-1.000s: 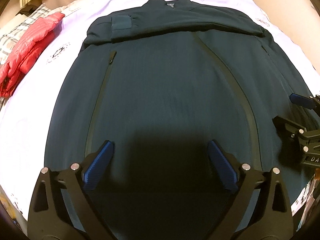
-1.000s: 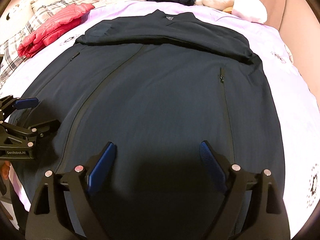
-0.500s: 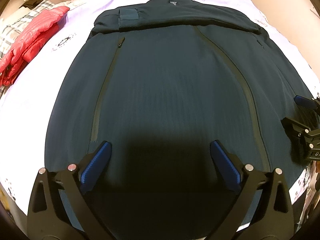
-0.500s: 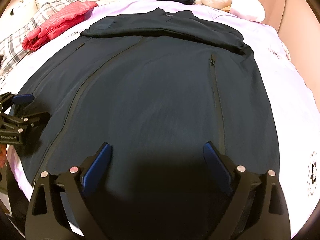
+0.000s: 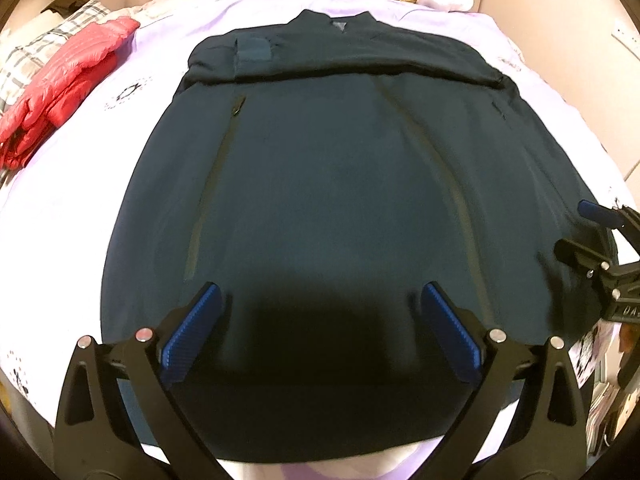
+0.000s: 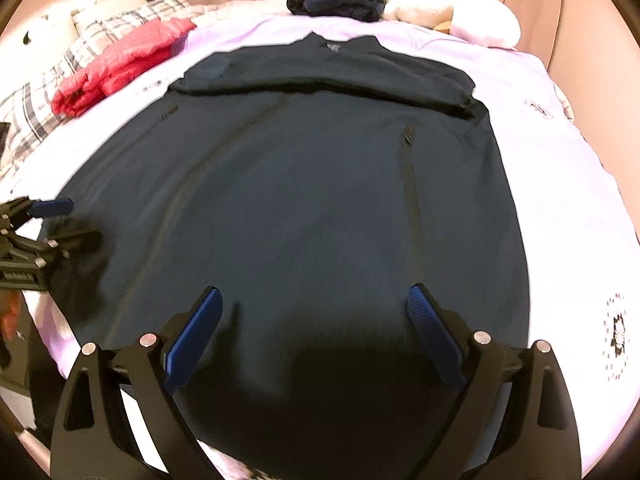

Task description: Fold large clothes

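I am holding the left gripper (image 5: 318, 330) and right gripper (image 6: 314, 334), both released, over the near hem of the jacket (image 5: 328, 200) lying flat on the bed (image 5: 80, 200), preparing to pinch the hem corners.

I see a puffy red quilted jacket (image 5: 60, 96) lying on the lavender printed bedsheet (image 5: 72, 200), with a folded navy garment (image 6: 334, 2) beside a white pillow (image 6: 452, 16).
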Demonstrator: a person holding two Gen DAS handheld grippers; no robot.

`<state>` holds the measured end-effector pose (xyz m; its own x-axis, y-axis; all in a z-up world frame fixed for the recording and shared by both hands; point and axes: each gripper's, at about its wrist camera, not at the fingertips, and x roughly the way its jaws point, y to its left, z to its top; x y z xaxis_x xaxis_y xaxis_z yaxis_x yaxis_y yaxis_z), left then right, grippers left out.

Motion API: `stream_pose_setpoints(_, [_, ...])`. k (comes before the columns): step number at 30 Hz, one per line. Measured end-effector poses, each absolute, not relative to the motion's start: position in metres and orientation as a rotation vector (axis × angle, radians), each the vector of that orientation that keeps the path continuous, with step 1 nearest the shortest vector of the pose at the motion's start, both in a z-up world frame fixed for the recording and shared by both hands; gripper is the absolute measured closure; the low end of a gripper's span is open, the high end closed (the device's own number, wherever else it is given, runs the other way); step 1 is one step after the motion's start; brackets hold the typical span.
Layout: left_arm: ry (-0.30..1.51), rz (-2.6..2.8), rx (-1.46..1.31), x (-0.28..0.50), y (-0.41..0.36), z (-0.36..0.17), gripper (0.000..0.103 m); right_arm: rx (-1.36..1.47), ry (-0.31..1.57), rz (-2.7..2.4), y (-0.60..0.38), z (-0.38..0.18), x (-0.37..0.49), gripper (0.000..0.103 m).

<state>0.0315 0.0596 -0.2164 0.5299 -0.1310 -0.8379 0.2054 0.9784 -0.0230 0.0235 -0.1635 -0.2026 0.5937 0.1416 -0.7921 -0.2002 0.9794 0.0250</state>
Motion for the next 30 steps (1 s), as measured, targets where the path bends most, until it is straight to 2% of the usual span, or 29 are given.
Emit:
stream_pose_setpoints(6, [0.975,-0.139,0.105,0.046,0.044,-0.222,0.002,-0.051,0.881,0.218,-0.139,-0.199,0.038,0.009])
stream_pose_setpoints(13, [1.015,-0.104,0.103,0.051,0.048,-0.237,0.002,-0.077,0.941,0.201,-0.125,-0.224,0.053,0.009])
stream_pose_setpoints(30, [1.008,-0.109,0.085,0.045,0.058,-0.241,0.002,-0.063,0.936,0.127,-0.154,-0.227,0.033,0.009])
